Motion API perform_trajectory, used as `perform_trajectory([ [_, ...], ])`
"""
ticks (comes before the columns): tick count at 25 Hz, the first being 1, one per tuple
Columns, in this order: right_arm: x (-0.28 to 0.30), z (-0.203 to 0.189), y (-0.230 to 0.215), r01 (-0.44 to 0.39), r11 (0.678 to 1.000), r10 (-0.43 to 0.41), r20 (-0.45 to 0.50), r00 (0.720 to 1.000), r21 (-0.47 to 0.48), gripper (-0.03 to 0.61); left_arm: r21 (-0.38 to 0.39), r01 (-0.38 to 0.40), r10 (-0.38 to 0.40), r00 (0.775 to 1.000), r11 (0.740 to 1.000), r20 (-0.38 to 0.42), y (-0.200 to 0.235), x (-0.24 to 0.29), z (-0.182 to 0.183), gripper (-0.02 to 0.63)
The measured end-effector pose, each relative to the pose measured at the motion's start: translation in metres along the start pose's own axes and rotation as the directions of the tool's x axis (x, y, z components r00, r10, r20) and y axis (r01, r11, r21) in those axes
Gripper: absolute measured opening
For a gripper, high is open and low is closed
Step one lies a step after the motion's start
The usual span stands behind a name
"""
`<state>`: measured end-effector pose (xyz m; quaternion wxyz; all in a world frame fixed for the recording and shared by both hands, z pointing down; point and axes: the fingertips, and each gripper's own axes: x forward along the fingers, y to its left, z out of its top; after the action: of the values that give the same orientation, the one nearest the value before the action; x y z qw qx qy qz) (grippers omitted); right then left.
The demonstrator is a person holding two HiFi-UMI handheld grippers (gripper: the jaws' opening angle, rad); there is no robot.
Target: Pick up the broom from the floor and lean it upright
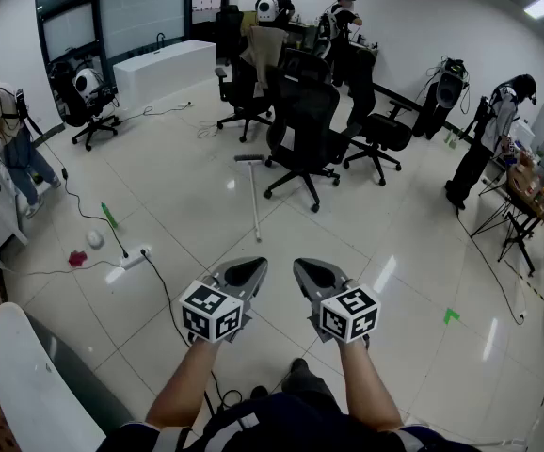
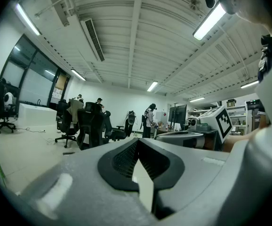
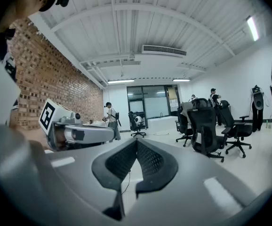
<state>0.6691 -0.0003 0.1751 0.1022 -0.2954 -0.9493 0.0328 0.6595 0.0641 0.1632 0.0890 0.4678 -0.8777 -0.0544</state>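
Note:
The broom lies flat on the tiled floor ahead of me, its white handle running toward me and its flat grey head at the far end near a chair base. I hold both grippers side by side at waist height, well short of the broom. My left gripper is shut with nothing between its jaws, and its tips meet in the left gripper view. Beside it my right gripper is also shut and empty, its jaws closed to a point in the right gripper view.
Black office chairs stand just beyond the broom head. A power strip with a cable, a green stick and small items lie on the floor at left. A white curved surface is at the lower left. People work along the walls.

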Motion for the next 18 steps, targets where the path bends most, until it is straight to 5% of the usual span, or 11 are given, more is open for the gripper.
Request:
perform_trajectory([
  [18,0.073,0.005,-0.12,-0.07,0.996,0.07,0.003,0.998,0.052,0.006,-0.013,-0.055,0.054,0.998,0.998,-0.038,0.07,0.113,0.001,0.002],
])
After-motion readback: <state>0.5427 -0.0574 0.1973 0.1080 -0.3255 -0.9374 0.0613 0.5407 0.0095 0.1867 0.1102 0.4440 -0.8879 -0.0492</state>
